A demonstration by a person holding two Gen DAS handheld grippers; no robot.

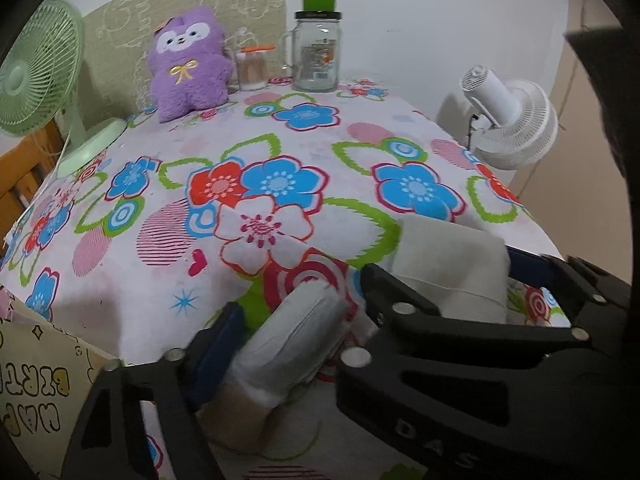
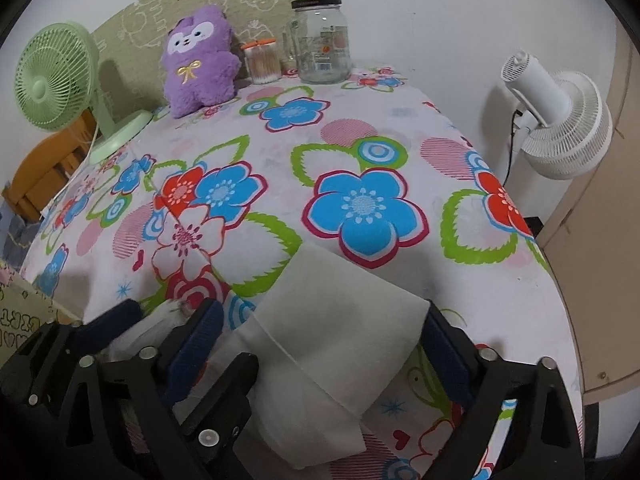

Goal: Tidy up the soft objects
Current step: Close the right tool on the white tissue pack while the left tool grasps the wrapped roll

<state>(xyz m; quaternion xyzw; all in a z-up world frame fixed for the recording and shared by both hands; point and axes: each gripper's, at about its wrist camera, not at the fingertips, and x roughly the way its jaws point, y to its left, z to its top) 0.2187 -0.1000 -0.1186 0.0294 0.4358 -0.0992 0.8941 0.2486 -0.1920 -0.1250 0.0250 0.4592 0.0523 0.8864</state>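
Observation:
My left gripper (image 1: 296, 312) is shut on a white rolled cloth bundle (image 1: 292, 344), held low over the flowered tablecloth (image 1: 280, 140) at its near edge. My right gripper (image 2: 332, 344) has its jaws wide around a folded white cloth (image 2: 332, 320); the blue pads (image 2: 444, 348) sit at the cloth's sides, and whether they press it I cannot tell. The folded cloth also shows in the left wrist view (image 1: 452, 264), with the right gripper (image 1: 560, 280) beside it. The left gripper with its bundle also shows in the right wrist view (image 2: 160, 320), just left of the folded cloth.
A purple plush toy (image 2: 198, 60) sits at the table's far side, next to a cotton-swab jar (image 2: 262, 62) and a glass mug jar with a green cup on its lid (image 2: 322, 40). A green fan (image 2: 52, 80) stands far left, a white fan (image 2: 560, 120) off the right edge.

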